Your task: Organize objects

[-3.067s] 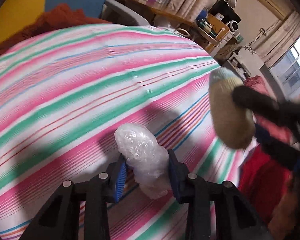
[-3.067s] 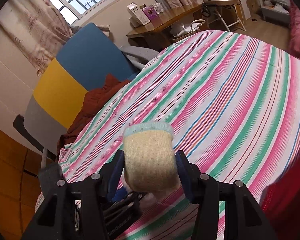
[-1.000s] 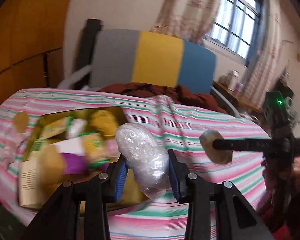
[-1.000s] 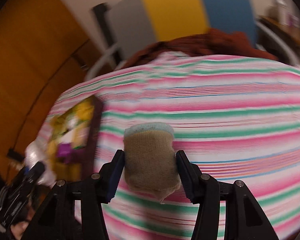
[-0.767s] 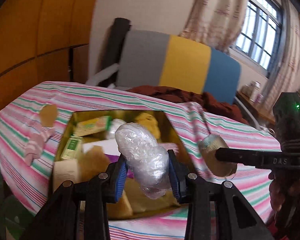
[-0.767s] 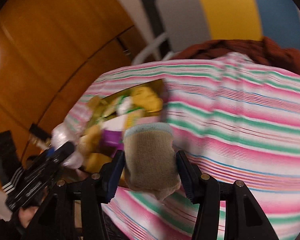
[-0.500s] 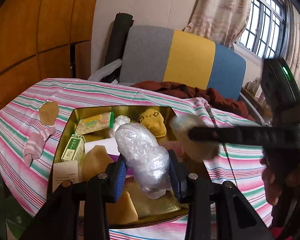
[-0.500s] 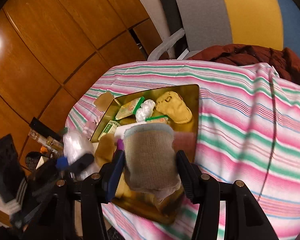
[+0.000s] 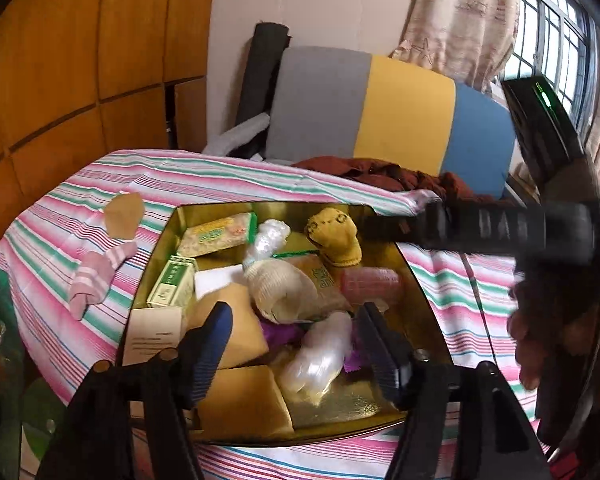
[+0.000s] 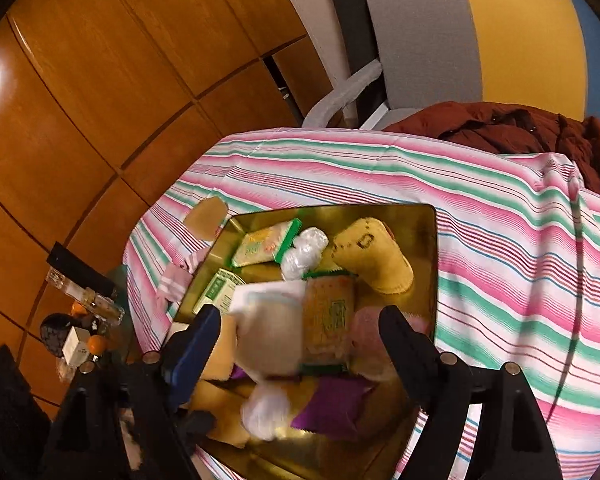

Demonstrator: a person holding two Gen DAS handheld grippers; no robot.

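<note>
Both grippers are held over a gold tray [image 9: 416, 280] that rests on a striped cloth [image 9: 236, 176]. The jaws of the left gripper [image 9: 292, 344] are opening, and a clear plastic bundle [image 9: 318, 354] is seen between them, free of both pads and lying on the tray floor among a purple packet [image 9: 280, 334] and tan pieces. The jaws of the right gripper [image 10: 300, 350] are likewise opening; a beige sock with a pale blue cuff [image 10: 270, 328] appears blurred between them, nearer the left-hand pad, though contact with that pad cannot be told. In the left wrist view the same sock [image 9: 278, 286] is seen lying on the pile in the tray's middle. A yellow knitted sock [image 10: 374, 258], a green-edged packet [image 10: 266, 244] and a small green box [image 10: 216, 290] are found farther back in the tray. A pink striped sock [image 9: 96, 274] lies outside the tray on the cloth.
</note>
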